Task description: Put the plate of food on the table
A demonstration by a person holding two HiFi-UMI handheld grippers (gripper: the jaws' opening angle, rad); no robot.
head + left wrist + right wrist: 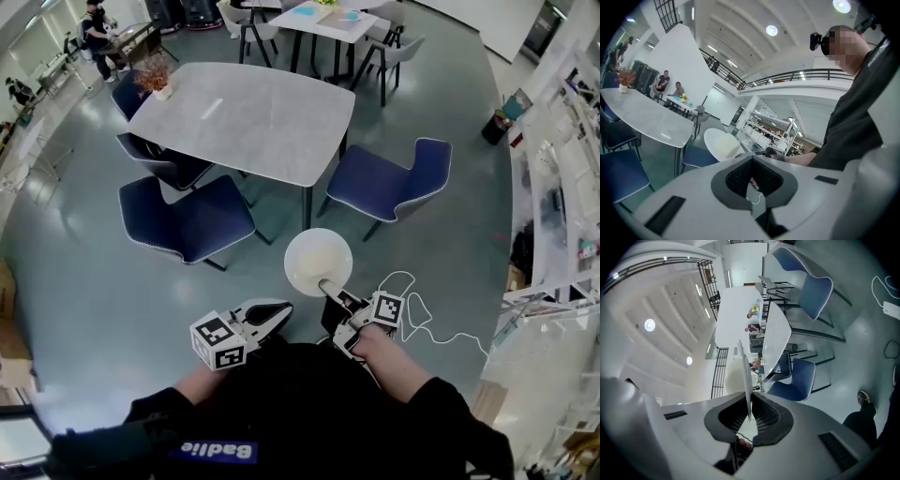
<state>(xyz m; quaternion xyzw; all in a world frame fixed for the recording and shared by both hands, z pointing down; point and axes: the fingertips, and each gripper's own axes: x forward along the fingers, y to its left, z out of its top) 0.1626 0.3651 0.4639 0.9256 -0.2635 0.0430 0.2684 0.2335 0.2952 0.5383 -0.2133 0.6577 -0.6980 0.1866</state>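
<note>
Currently: plate (318,258), white, probably stiff, light, breakable, slick; held above floor, counter (246,117) at 11 o'clock. My right gripper (330,287) clamps its 6 o'clock rim; left gripper (279,311) closed, empty.

Right gripper (333,292) fingers pinch the plate (317,258) rim; left gripper (279,311) fingers seem closed together, empty.
</note>
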